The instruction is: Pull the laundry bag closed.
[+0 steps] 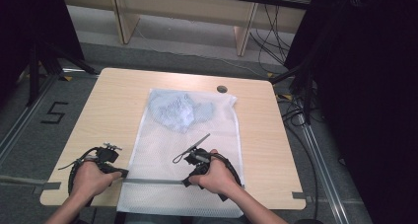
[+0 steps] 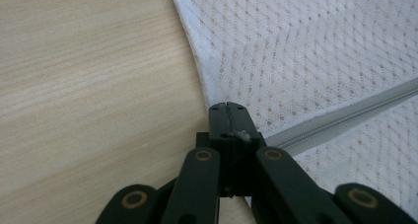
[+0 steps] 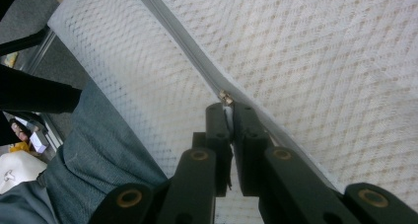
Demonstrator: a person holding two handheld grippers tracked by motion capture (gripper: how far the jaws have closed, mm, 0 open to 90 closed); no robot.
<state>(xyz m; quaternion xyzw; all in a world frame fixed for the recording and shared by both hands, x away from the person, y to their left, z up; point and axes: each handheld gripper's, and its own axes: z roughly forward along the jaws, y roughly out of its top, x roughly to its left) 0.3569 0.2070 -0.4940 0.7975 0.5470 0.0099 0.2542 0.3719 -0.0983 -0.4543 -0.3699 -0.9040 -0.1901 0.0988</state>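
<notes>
- Nearest the camera, the right gripper (image 3: 227,107) is seen clamped tight on the zip pull (image 3: 226,96), at the right part of the zip (image 1: 153,181) that runs across the near end of the bag (image 1: 197,150).
- At the left end of the zip, the left gripper (image 2: 227,108) is closed on the bag's edge; a wisp of mesh is caught between its jaws.
- The bag, a white mesh one, is laid flat on the table (image 1: 108,110), its near end hanging over the table's near edge above the person's lap (image 3: 93,150).
- Beyond the zip, at the bag's far end, a pale blue garment (image 1: 180,110) is seen through the mesh.
- The grip on the pull is judged slight: only its tip is pinched, so it could slip free if it is drawn at an angle to the zip.
- If the left anchor is lost, the bag would likely be dragged along with the pull and the mesh bunched ahead of the slider.
- Loose mesh beside the zip could be snagged in the slider and jam it.
- With the near end overhanging, a downward tug might slide the whole bag off towards the lap.
</notes>
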